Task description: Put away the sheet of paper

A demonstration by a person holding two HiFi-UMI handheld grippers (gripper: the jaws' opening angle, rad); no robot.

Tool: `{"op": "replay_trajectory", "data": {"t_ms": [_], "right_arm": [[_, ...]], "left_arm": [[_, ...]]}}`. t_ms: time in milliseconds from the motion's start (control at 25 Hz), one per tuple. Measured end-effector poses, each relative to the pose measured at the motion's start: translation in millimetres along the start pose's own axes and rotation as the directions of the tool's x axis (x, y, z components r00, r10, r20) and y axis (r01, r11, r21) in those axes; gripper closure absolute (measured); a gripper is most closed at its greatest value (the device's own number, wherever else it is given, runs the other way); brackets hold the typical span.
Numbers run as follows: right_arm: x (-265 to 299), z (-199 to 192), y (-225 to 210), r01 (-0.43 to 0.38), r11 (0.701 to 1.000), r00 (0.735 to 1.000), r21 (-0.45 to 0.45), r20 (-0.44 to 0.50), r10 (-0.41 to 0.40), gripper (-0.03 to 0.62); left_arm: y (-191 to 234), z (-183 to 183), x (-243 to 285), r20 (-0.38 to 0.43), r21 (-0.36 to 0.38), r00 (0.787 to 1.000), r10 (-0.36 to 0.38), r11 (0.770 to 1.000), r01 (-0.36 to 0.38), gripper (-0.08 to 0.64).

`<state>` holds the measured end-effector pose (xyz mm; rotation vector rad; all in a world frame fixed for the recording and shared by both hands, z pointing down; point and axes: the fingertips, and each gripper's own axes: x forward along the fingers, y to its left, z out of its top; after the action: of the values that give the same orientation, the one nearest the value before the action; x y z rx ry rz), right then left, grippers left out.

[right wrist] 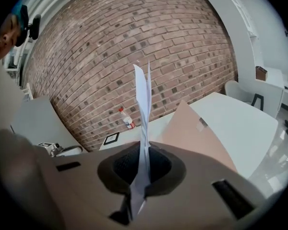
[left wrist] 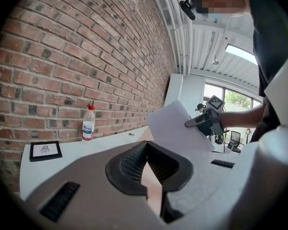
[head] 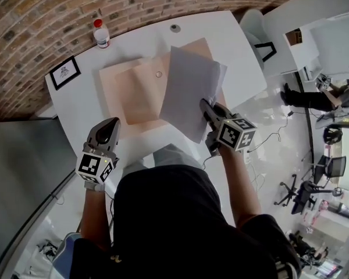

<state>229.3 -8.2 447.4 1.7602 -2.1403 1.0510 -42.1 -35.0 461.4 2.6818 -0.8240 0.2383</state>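
Paper sheet (head: 189,92) is pinched in right gripper (head: 205,104) fingers; left gripper (head: 112,122) fingers are together.

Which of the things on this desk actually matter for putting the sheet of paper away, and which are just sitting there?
For the job:
sheet of paper, pinched in the right gripper
peach folder flat on the table, probably where the sheet goes

Just lying about:
plastic bottle
framed picture
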Motion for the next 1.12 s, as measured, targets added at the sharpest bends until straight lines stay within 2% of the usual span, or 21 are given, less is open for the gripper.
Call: {"op": "replay_trajectory", "data": {"t_ms": [240, 480, 760, 1120], "right_arm": [[17, 2, -32, -0.006, 0.997, 0.992, -0.078, -0.123, -0.003, 0.581], [39, -7, -47, -0.024, 0.991, 0.972, -0.131, -0.235, -0.008, 0.581], [69, -28, -60, -0.034, 0.986, 0.946, -0.161, -0.324, -0.02, 0.581], [97, -52, -77, -0.024, 0.983, 0.911, -0.184, -0.41, -0.054, 0.581]], "left_arm": [[4, -32, 15, -0.061, -0.015, 0.996, 0.063, 0.998, -0.064, 0.557], [3, -66, 26, -0.13, -0.039, 0.986, 0.105, 0.993, -0.111, 0.557], [10, -103, 31, -0.204, -0.053, 0.969, 0.139, 0.987, -0.153, 0.557], [21, -133, 25, -0.271, -0.079, 0.944, 0.19, 0.973, -0.219, 0.557]]}}
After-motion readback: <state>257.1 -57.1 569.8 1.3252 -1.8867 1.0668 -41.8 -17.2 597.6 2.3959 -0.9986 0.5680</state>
